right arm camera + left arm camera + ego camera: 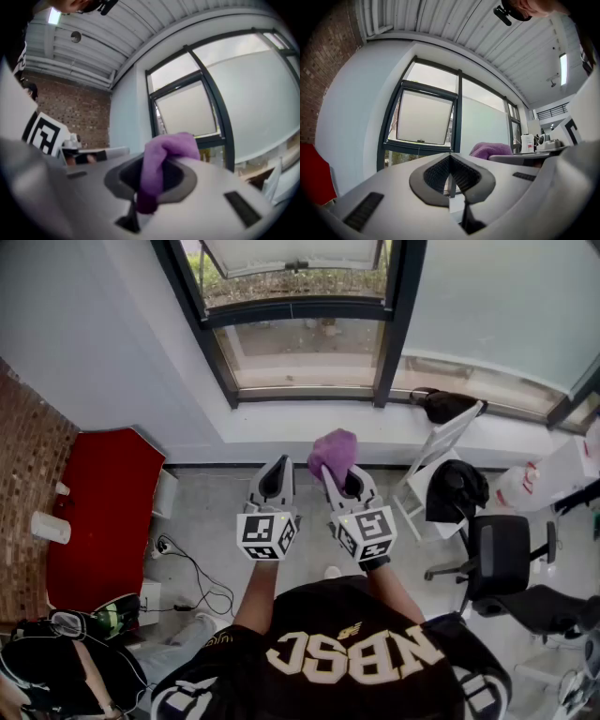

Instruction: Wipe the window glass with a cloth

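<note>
Though empty, left gripper [280,466] tight together; right gripper [341,476] tight on soft purple cloth [335,447].

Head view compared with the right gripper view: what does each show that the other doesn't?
Only the head view shows the floor below, with a black office chair, a cable and a red panel. Only the right gripper view shows the ribbed ceiling and its light. Both show the purple cloth pinched in the right gripper, and the dark-framed window ahead.
</note>
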